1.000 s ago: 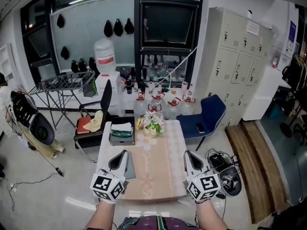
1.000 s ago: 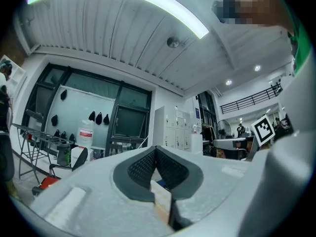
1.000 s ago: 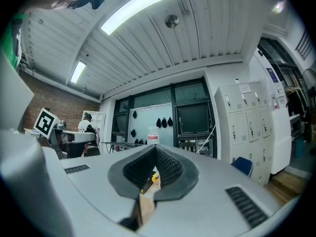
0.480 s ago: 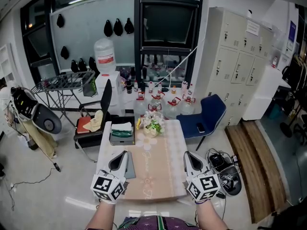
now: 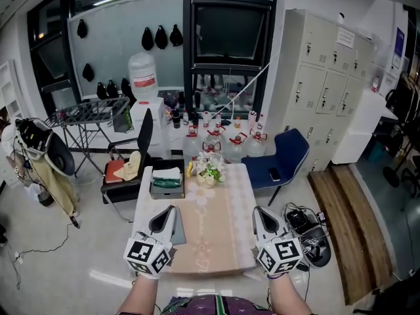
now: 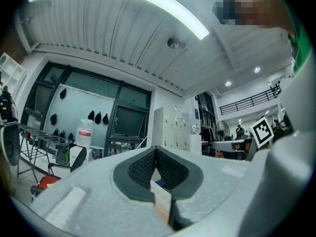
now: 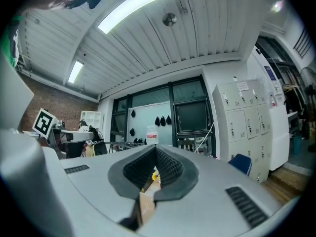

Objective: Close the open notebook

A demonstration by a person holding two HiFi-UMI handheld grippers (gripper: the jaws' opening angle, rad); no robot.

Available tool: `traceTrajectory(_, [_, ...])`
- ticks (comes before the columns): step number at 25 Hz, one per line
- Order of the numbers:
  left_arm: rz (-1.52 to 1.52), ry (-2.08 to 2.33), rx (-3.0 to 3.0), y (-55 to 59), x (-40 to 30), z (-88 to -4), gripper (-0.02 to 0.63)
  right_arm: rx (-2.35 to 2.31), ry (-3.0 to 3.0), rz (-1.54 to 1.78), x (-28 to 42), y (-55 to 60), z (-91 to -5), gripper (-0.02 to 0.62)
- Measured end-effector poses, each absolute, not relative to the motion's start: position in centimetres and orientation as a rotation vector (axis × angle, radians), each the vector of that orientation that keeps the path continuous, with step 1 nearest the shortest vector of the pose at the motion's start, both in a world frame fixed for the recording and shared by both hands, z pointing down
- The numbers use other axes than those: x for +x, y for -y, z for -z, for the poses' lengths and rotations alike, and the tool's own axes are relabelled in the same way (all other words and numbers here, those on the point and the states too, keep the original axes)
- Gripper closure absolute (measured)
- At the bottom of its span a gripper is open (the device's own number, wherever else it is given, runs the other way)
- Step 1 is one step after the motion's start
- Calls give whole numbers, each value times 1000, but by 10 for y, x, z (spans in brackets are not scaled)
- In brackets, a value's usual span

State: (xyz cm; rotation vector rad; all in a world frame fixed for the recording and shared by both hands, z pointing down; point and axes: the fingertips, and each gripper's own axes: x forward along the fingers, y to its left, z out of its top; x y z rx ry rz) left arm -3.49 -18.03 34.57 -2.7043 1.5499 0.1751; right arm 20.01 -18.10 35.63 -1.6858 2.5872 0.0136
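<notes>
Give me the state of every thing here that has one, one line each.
left gripper: shut, nothing between its jaws.
right gripper: shut, nothing between its jaws.
gray notebook: lies flat on the table beside the left gripper; open or closed cannot be told.
lockers: all doors shut.
water jug: mounted on its dispenser.
blue chair: nobody seated.

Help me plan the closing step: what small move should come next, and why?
Probably open the left gripper and ease it onto the grey notebook lying right beside it on the table. Both it and the right gripper are shut and empty, and the left is far nearer.
</notes>
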Motion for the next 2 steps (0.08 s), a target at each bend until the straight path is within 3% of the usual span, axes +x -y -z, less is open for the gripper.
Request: traceTrajectory(2, [-174,-1549,-2703,180,-34,-344,589,-1687,-2584,-17,201,180,-353,594])
